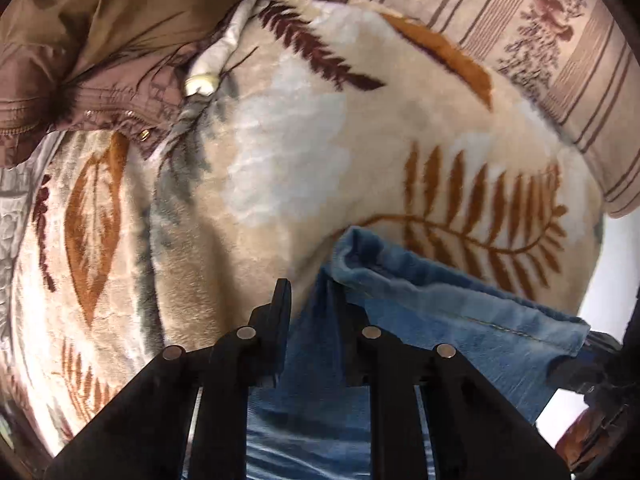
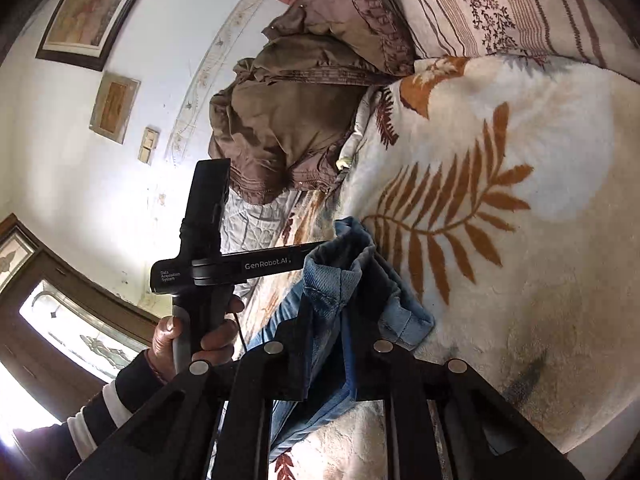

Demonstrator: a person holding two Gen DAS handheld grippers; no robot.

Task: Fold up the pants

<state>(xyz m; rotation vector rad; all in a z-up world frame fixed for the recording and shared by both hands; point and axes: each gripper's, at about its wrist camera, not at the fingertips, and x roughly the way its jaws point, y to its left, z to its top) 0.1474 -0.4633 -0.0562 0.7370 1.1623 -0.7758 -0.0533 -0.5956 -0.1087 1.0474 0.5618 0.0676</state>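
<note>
Blue denim pants (image 1: 448,312) hang between my two grippers above a fleece blanket with leaf prints (image 1: 280,152). My left gripper (image 1: 310,296) is shut on a fold of the denim near one end. My right gripper (image 2: 348,292) is shut on the pants (image 2: 332,280) at a hemmed edge, the cloth bunched between its fingers. In the right wrist view the left gripper's body (image 2: 208,240) shows, held by a hand (image 2: 192,340), its tip touching the same denim. The rest of the pants drops out of sight below both cameras.
A brown quilted bedspread bundle (image 2: 296,112) lies at the head of the bed (image 1: 100,40). A striped floral sheet (image 2: 480,4) covers the far side. A white wall with framed pictures (image 2: 92,8) and a window (image 2: 72,320) stands beside the bed.
</note>
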